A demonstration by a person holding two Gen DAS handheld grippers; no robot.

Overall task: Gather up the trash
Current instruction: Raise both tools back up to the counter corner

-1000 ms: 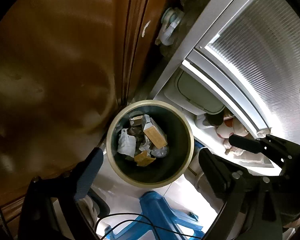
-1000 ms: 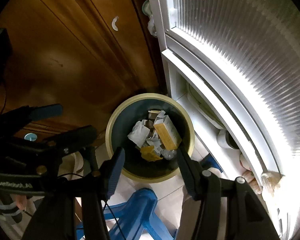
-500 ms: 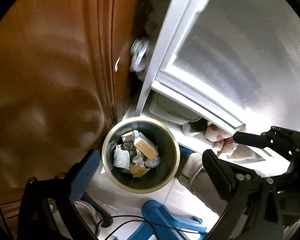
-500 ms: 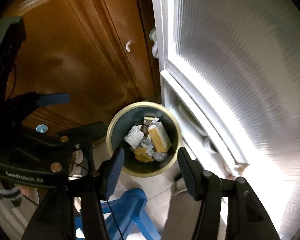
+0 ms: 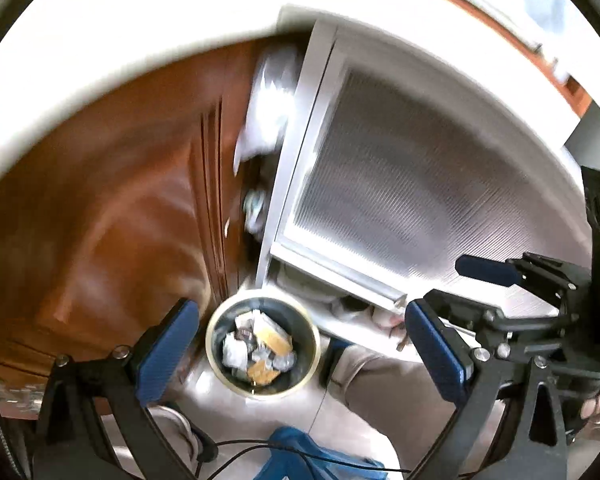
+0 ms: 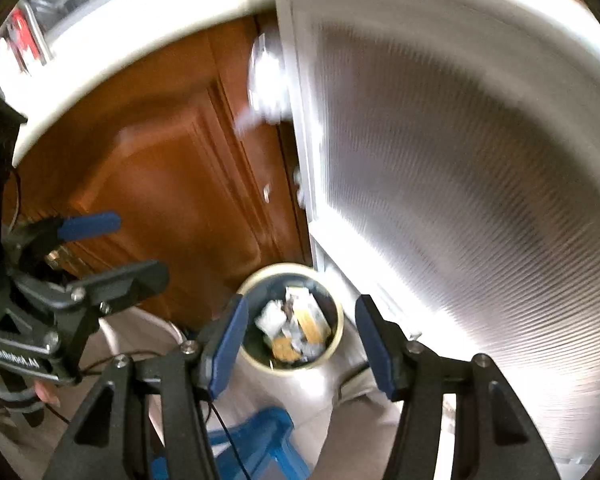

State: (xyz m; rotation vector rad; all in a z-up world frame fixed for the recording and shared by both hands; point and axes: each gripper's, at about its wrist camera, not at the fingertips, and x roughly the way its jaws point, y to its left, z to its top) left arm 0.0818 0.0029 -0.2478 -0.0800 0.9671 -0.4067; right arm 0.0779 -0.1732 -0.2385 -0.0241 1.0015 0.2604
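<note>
While both spread, empty hand-held grippers [image 5: 300,344] [image 6: 298,336] hang overhead, the trash bin [image 5: 220,322] sits well below.

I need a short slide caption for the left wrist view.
Open left gripper above a round trash bin filled with crumpled wrappers, beside a wooden cabinet.

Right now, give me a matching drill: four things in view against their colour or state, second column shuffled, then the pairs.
1. bin
2. cabinet door
3. stool
4. left tongs

a. blue plastic
b. open, nothing between the pads
c. brown wood
d. holds paper and card scraps

Pairs: 1-d, 2-c, 3-a, 4-b
</note>
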